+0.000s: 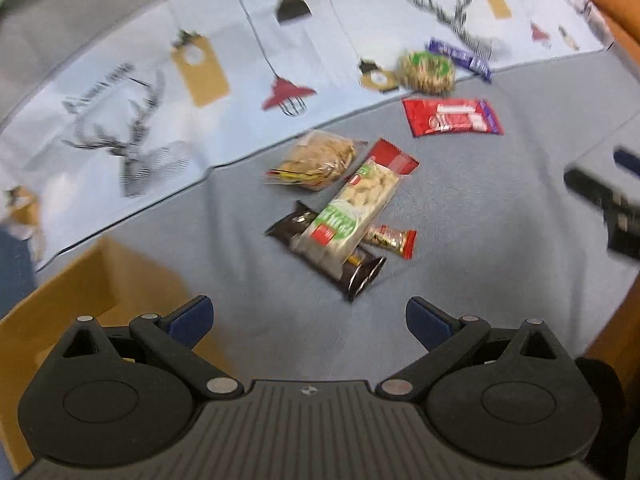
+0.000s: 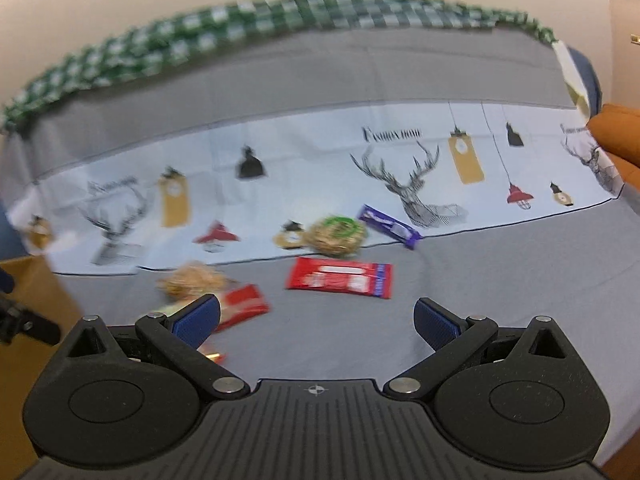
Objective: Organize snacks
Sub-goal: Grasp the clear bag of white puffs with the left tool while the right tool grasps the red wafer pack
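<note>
Several snacks lie on a grey cloth. In the left wrist view a clear nut pack [image 1: 352, 208] rests across a dark cookie pack [image 1: 328, 256] and a small red-and-gold bar [image 1: 394, 240]. Behind them lie a clear bag of crackers [image 1: 316, 160], a red wrapper [image 1: 452, 117], a round green-topped snack [image 1: 428, 70] and a purple bar [image 1: 460, 58]. My left gripper [image 1: 309, 320] is open above the cloth, nearer than the pile. My right gripper [image 2: 317, 320] is open and holds nothing, with the red wrapper [image 2: 340, 278], round snack [image 2: 338, 234] and purple bar [image 2: 390, 227] beyond it.
An open cardboard box [image 1: 76, 280] stands at the left, beside my left gripper; its corner shows again [image 2: 32, 292] at the left edge. A pale printed cloth with deer and lamps [image 2: 280, 184] crosses the back. An orange cushion [image 2: 620, 136] sits at the right.
</note>
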Demonstrator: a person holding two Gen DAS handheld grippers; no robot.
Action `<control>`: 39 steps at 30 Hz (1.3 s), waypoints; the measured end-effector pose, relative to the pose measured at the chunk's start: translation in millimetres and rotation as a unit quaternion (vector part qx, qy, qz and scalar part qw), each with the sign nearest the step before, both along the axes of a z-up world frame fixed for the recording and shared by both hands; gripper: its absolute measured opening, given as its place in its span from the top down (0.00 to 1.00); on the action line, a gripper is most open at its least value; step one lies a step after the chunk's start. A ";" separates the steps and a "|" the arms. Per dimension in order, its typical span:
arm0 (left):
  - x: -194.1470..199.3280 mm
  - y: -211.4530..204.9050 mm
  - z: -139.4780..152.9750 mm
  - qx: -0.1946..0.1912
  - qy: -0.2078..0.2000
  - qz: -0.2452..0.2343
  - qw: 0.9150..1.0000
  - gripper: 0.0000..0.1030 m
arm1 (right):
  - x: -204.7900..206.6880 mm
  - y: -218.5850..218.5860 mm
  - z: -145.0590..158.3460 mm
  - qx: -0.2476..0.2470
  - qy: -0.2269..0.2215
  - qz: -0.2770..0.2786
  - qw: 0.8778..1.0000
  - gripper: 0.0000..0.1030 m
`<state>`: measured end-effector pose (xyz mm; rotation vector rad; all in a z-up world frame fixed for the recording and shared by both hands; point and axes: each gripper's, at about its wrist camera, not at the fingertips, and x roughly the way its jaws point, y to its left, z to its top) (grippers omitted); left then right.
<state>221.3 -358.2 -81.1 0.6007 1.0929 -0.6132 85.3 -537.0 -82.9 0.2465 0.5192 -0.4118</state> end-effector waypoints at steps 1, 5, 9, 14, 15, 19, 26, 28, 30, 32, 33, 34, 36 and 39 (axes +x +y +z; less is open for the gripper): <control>7.7 -8.8 -9.1 0.008 0.009 -0.003 1.000 0.01 | 11.4 -14.3 -5.6 0.000 0.006 0.005 1.000 0.01; 35.2 -49.7 -47.6 0.051 0.023 -0.039 0.998 0.01 | 70.2 -71.7 -34.7 0.009 0.036 0.051 0.998 0.01; 59.2 -75.4 -76.3 0.055 0.054 -0.054 0.996 0.01 | 130.0 -103.2 -67.4 -0.017 0.092 0.121 0.988 0.01; 84.4 -98.6 -103.0 0.057 0.083 -0.052 0.994 0.01 | 181.3 -110.1 -100.7 -0.040 0.134 0.197 0.970 0.01; 88.3 -102.0 -106.4 0.057 0.085 -0.050 0.993 0.01 | 188.5 -109.8 -105.9 -0.046 0.144 0.206 0.967 0.01; 98.8 -111.2 -116.2 0.057 0.101 -0.047 0.992 0.01 | 211.4 -117.9 -122.2 -0.052 0.155 0.222 0.961 0.01; 99.4 -110.4 -118.7 0.049 0.099 -0.066 0.992 0.32 | 214.0 -122.9 -127.6 -0.043 0.126 0.218 0.967 0.00; 99.3 -106.5 -109.5 0.035 0.119 -0.059 0.990 0.61 | 209.6 -123.6 -125.3 -0.041 0.121 0.217 0.968 0.16; 97.2 -100.4 -97.8 0.017 0.114 -0.060 0.991 0.61 | 200.3 -122.4 -119.9 -0.037 0.107 0.210 0.971 0.46; 93.1 -92.7 -85.5 0.010 0.098 -0.059 0.993 0.61 | 191.6 -121.3 -115.2 -0.024 0.110 0.190 0.975 0.62; 92.6 -87.6 -81.1 0.006 0.098 -0.052 0.994 0.61 | 186.9 -119.7 -114.7 -0.023 0.111 0.179 0.977 0.67; 91.4 -82.0 -76.2 0.001 0.102 -0.046 0.994 0.61 | 182.1 -117.7 -114.4 -0.024 0.112 0.167 0.979 0.68; 89.0 -70.6 -63.9 -0.011 0.104 -0.035 0.994 0.61 | 170.0 -113.8 -111.6 -0.020 0.111 0.143 0.983 0.69; 74.8 -44.0 -35.6 -0.029 0.099 -0.021 0.994 0.61 | 142.4 -113.1 -97.5 0.015 0.077 0.092 0.993 0.69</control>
